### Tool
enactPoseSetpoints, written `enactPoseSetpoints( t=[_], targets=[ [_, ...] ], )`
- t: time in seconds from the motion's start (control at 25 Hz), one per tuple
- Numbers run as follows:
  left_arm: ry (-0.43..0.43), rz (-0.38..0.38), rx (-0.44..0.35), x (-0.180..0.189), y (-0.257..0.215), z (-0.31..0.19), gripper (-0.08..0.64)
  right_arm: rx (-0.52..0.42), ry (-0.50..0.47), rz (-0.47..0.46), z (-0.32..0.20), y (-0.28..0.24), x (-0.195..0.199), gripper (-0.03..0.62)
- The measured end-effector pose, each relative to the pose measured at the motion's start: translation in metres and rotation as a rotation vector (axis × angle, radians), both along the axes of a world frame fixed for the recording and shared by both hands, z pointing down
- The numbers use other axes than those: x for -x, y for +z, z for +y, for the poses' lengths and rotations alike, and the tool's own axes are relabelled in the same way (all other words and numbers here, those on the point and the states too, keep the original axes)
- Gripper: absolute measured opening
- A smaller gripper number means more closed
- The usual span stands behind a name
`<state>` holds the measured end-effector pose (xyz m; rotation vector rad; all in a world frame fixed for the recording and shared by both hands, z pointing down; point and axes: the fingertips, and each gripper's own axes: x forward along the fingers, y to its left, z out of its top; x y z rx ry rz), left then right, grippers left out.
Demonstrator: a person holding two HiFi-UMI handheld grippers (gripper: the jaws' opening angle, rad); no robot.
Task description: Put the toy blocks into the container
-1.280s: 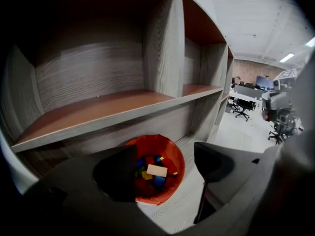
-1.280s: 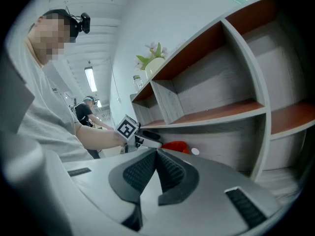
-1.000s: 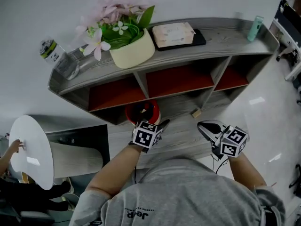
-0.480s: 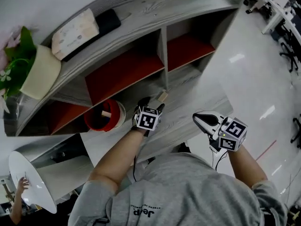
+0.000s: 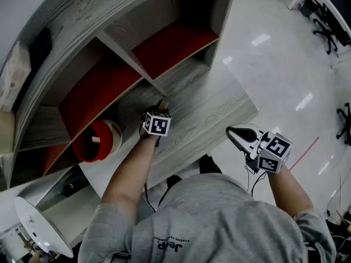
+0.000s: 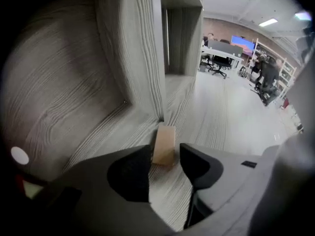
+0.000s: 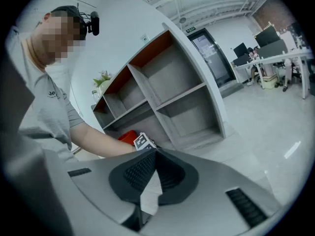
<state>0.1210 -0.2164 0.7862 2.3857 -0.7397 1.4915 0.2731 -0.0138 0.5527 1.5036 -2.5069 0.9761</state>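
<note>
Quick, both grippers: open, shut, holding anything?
Left gripper: jaws closing around the small tan wooden block, not gripping yet.
Right gripper: shut, empty.

Grey wood-grain shelf unit (image 5: 208, 108) with red backs, glossy floor (image 5: 285, 53)

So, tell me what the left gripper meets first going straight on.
The left gripper would meet the wooden block, lying between its closing jaws on the shelf board; past that, probably the upright divider.
</note>
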Motion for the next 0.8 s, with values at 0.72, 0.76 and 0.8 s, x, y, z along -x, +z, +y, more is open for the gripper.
enactPoseSetpoints(
  t=[0.72,0.76,0.8],
  targets=[
    [0.037,0.173,-0.088,0.015,-0.123,0.026,0.155,-0.046,-0.105,-0.007,-0.009,-0.027,0.063,0.005],
    [0.028,0.188,-0.099,0.024,-0.139,0.026,0.155,-0.060,-0.127,-0.006,-0.015,-0.034,0.073,0.005],
    [0.017,0.200,-0.111,0.034,-0.154,0.025,0.155,-0.075,-0.150,-0.006,-0.022,-0.040,0.084,0.005]
  ],
)
